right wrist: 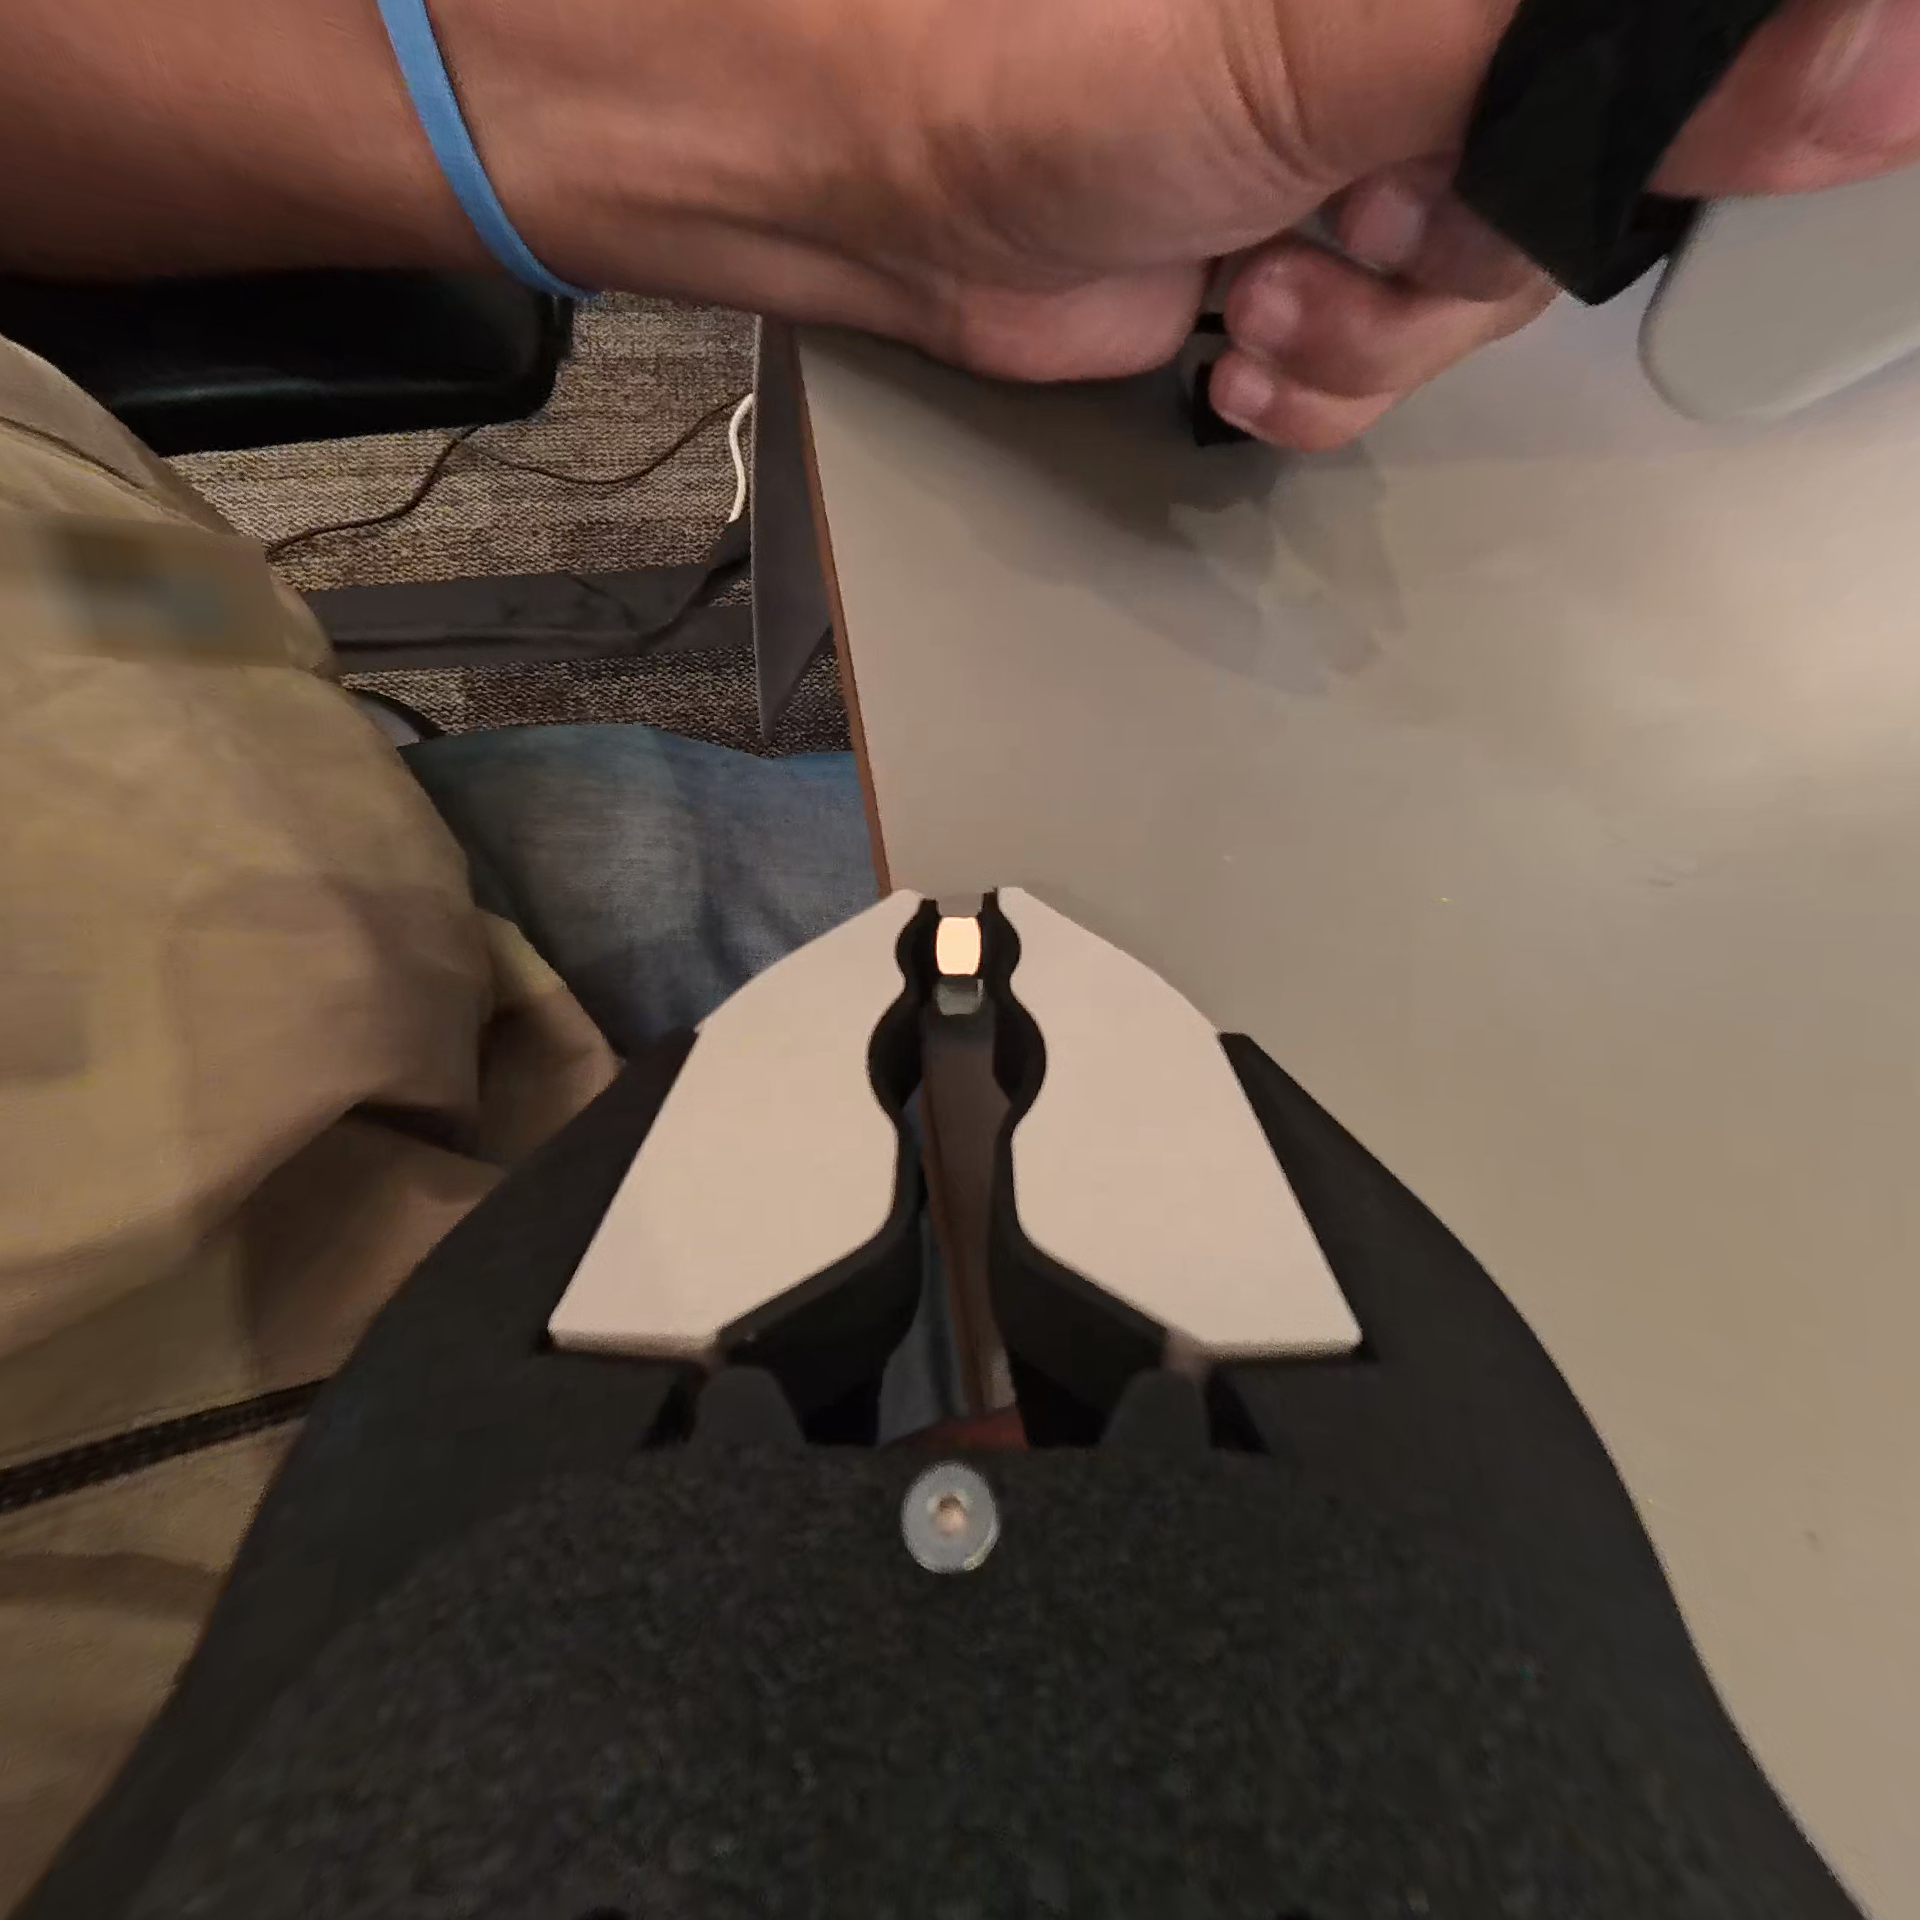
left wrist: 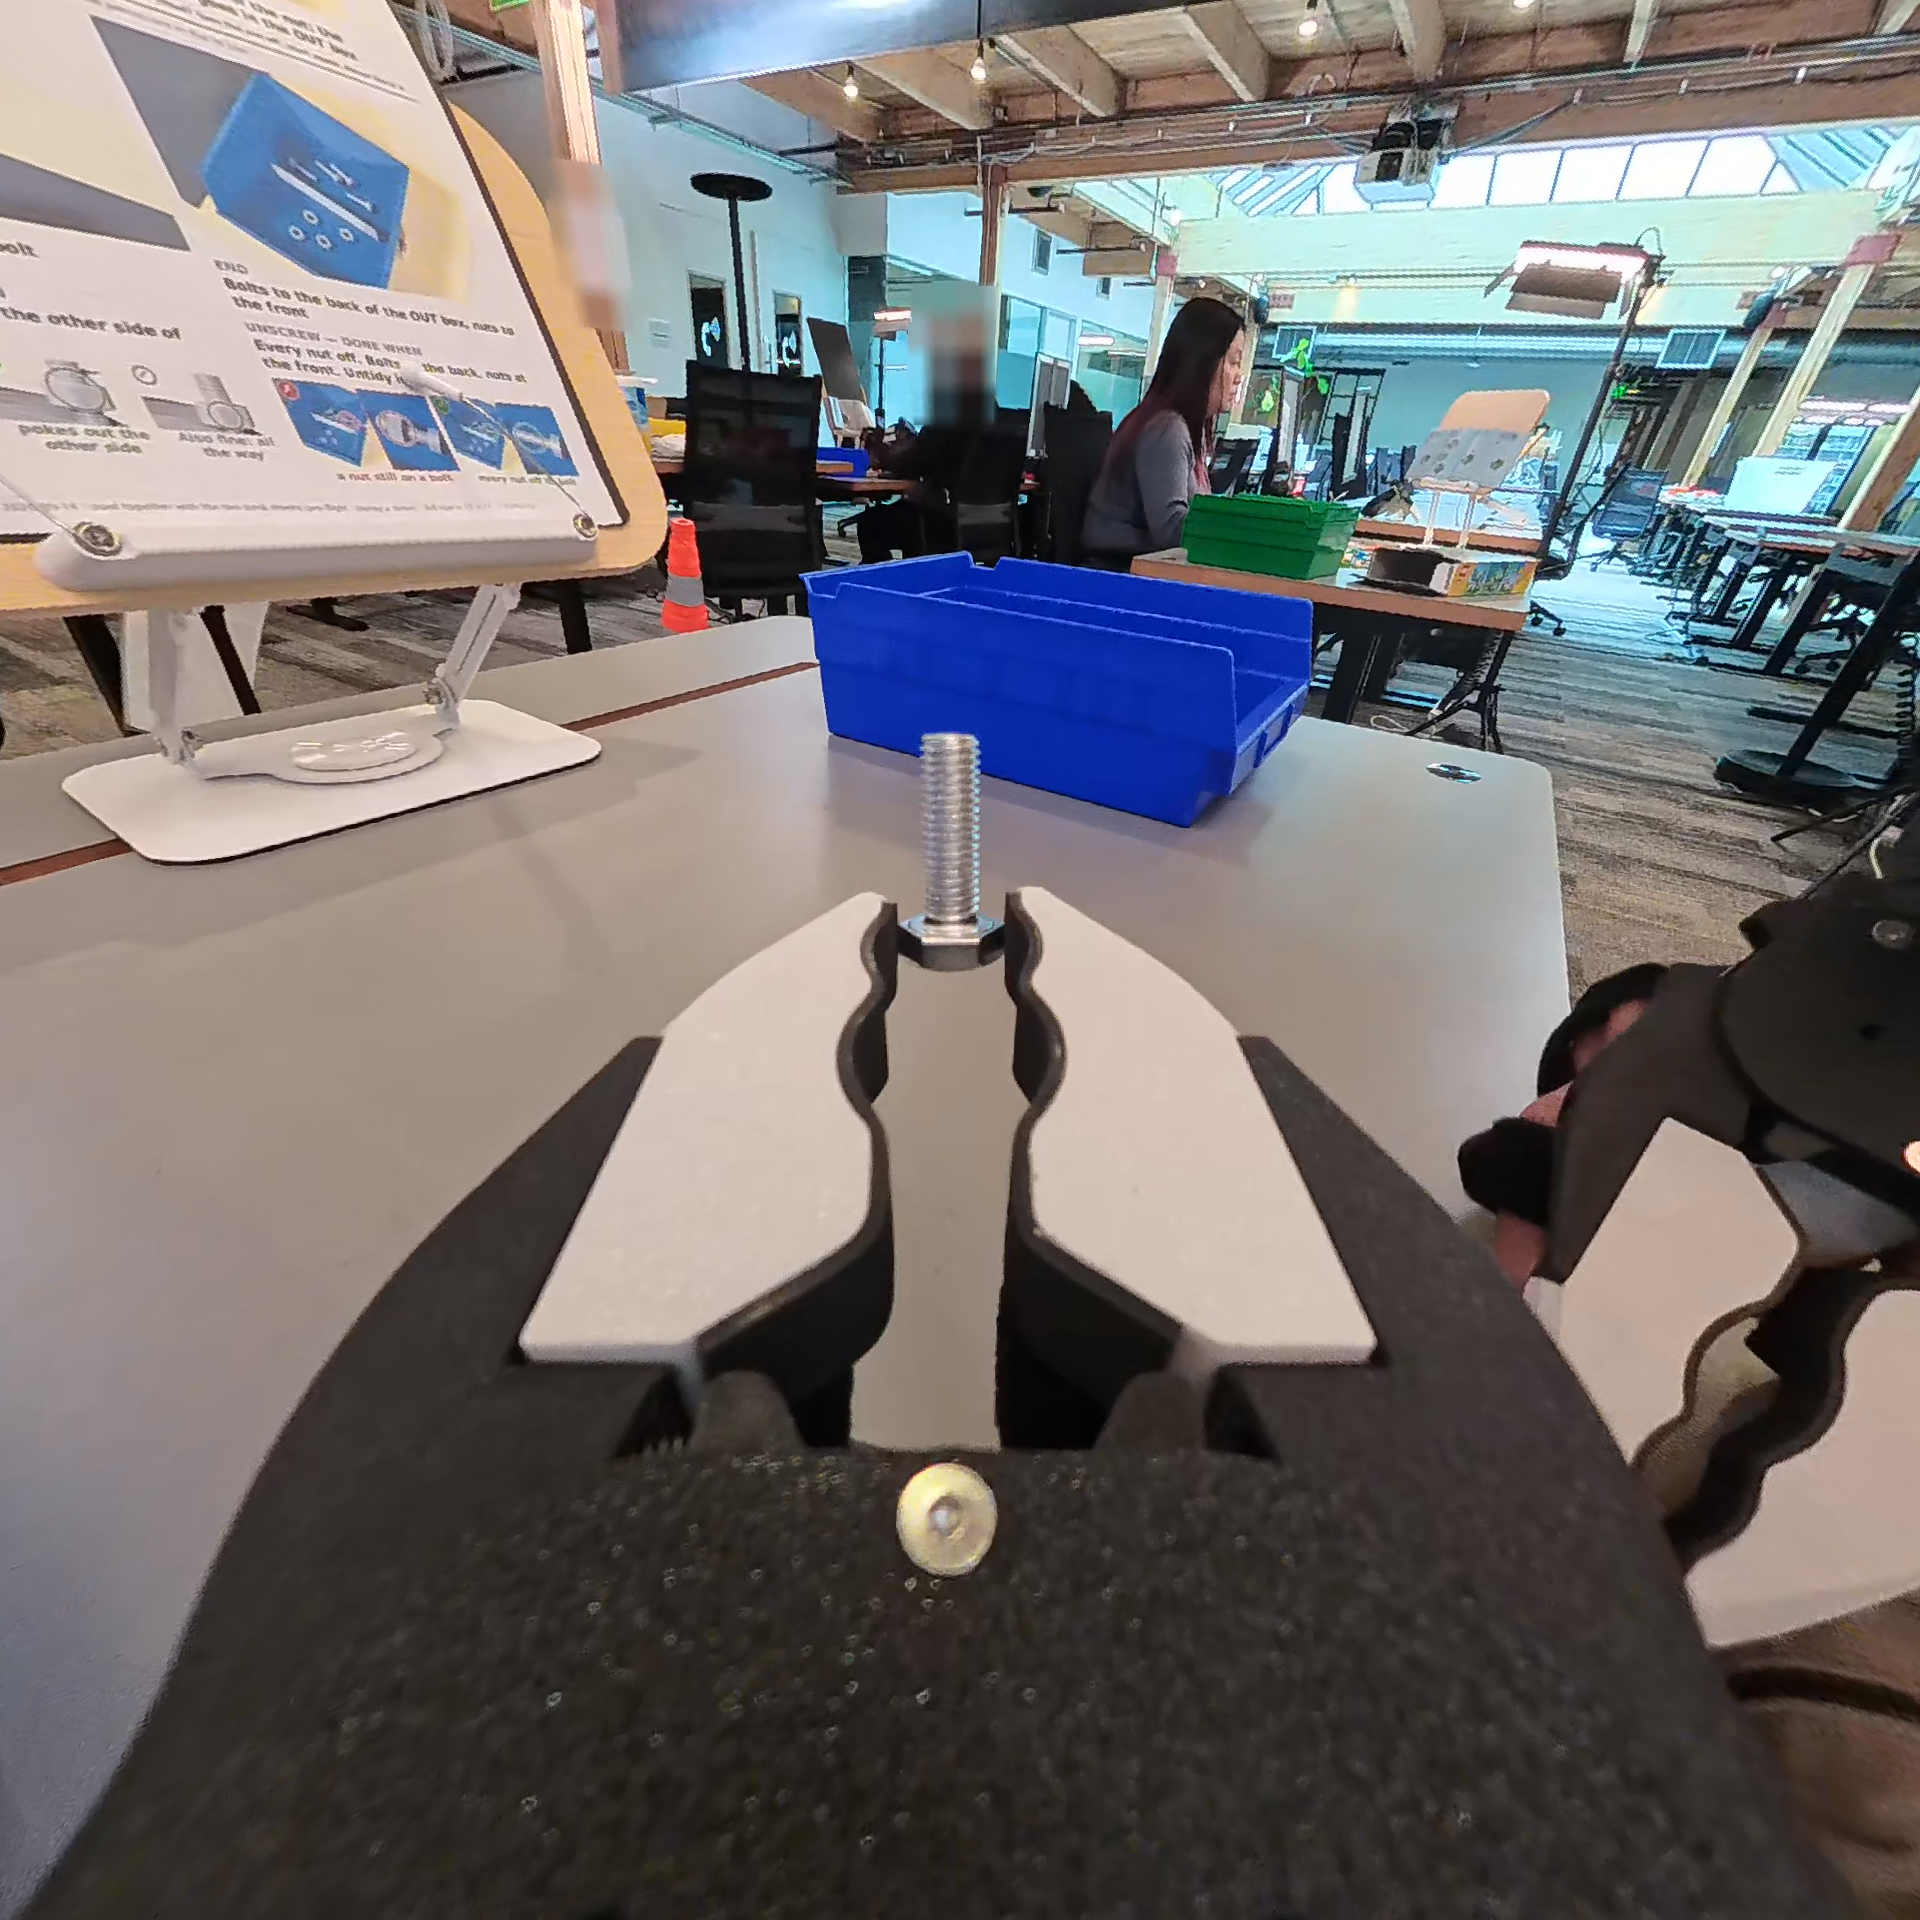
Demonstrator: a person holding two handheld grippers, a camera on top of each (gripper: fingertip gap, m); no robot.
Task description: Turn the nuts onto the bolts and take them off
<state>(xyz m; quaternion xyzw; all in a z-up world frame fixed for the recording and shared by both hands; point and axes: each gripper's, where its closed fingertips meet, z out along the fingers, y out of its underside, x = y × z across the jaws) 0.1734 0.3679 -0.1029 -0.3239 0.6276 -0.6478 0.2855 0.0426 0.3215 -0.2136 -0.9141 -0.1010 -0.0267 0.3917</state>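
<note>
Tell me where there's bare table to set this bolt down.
Free: the grey table between the document stand and the blue bin. Also the stretch right of the bin towards the table's edge. Crowded: the near right, where the right hand-held gripper sits.

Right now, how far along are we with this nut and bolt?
Done: the left gripper is shut on the bolt by its head, bare thread upright. In hand: the right gripper pinches the nut, away from the bolt. Left: threading it on, then removing it.
</note>
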